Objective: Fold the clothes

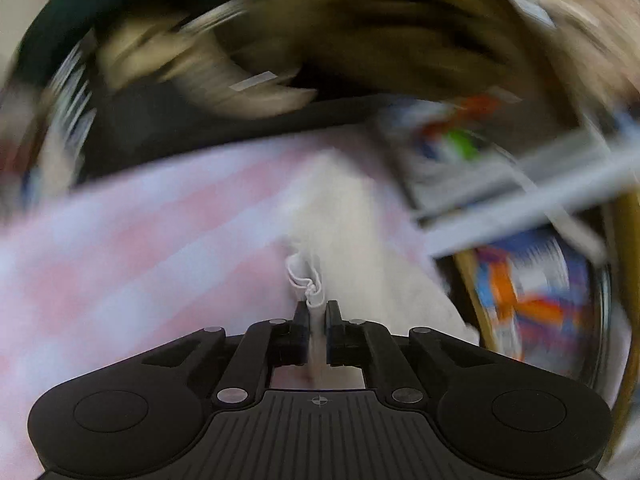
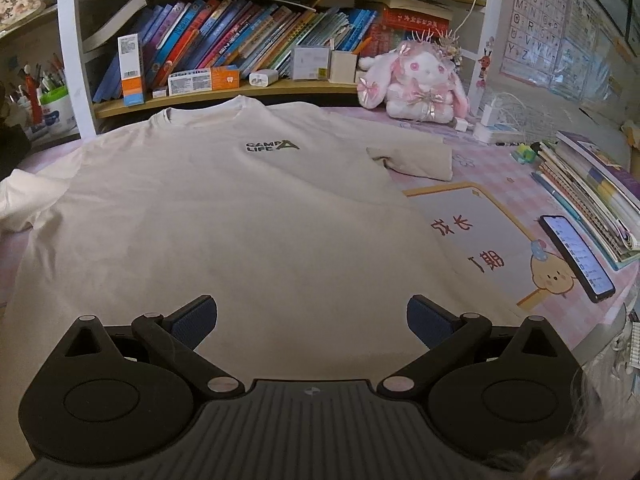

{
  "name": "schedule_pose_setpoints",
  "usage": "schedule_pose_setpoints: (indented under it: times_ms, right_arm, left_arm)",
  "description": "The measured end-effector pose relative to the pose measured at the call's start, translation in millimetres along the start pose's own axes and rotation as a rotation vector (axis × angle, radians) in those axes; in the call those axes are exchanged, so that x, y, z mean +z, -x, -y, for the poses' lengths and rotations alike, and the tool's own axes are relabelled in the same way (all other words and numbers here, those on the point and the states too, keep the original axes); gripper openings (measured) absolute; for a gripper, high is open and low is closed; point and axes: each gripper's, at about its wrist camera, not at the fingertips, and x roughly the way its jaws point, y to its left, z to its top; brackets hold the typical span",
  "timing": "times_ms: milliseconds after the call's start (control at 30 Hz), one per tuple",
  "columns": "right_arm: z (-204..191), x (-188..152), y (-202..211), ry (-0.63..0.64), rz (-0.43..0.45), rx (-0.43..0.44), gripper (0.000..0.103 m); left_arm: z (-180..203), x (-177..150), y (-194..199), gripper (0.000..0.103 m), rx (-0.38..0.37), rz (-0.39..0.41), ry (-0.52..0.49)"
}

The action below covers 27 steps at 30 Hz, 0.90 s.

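Pinching a bunched white edge of the shirt (image 1: 310, 284), my left gripper (image 1: 318, 314) is closed tight on the cloth at the lower centre of its blurred view, above the pink checked tablecloth (image 1: 120, 248). My right gripper (image 2: 312, 320) has its jaws wide apart, low over the shirt (image 2: 240, 216). This lies flat across the middle of the frame, with a plush rabbit (image 2: 416, 80) at the upper right and a phone (image 2: 576, 258) at the right edge.

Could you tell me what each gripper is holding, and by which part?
The left gripper pinches a bunched edge of the cream T-shirt; the right gripper is open, holding nothing.
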Motion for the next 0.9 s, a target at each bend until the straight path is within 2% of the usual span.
schedule_pose_setpoints:
  times_ms: [67, 200, 267, 300, 333, 433, 500, 633, 700, 733, 833, 867, 900]
  right_arm:
    - [7, -1, -1, -0.017, -0.002, -0.004, 0.102]
    - [20, -2, -4, -0.052, -0.007, -0.011, 0.102]
    - [27, -3, -6, -0.07, -0.009, -0.015, 0.102]
    - [30, -4, -6, -0.078, -0.01, -0.016, 0.102]
    - [33, -3, -7, -0.084, -0.01, -0.014, 0.102]
    - [38, -4, -8, -0.076, -0.008, 0.004, 0.102]
    - [42, -5, -12, -0.079, -0.022, 0.01, 0.102]
    - [50, -6, -19, -0.09, -0.045, 0.014, 0.102]
    - [52, -7, -21, -0.085, -0.051, 0.021, 0.102]
    - [53, -7, -21, -0.08, -0.054, 0.024, 0.102]
    - [58, -9, -21, -0.077, -0.061, 0.023, 0.102]
    - [61, -10, -22, -0.078, -0.064, 0.02, 0.102]
    - [63, -11, -22, -0.082, -0.068, 0.015, 0.102]
  left_arm:
    - [55, -9, 5, 0.005, -0.074, 0.001, -0.317]
    - [158, -105, -4, 0.009, -0.172, -0.187, -1.214]
    - [171, -157, -17, 0.017, -0.133, -0.298, -1.512]
    - [169, -174, -26, 0.017, -0.08, -0.335, -1.579]
    - [167, -176, -27, 0.018, -0.07, -0.312, -1.566]
    - [162, -152, -19, 0.038, -0.132, -0.309, -1.339]
    - [155, -135, -13, 0.057, -0.176, -0.27, -1.225]
    - [146, -99, -20, 0.058, -0.149, -0.19, -0.923]
    - [140, -75, -40, 0.058, -0.147, -0.189, -0.724]
    - [138, -68, -48, 0.058, -0.142, -0.194, -0.666]
    - [150, -67, -82, 0.057, -0.051, -0.215, -0.657]
    - [156, -68, -89, 0.052, -0.057, -0.226, -0.623]
    - [162, -69, -94, 0.052, -0.071, -0.238, -0.581]
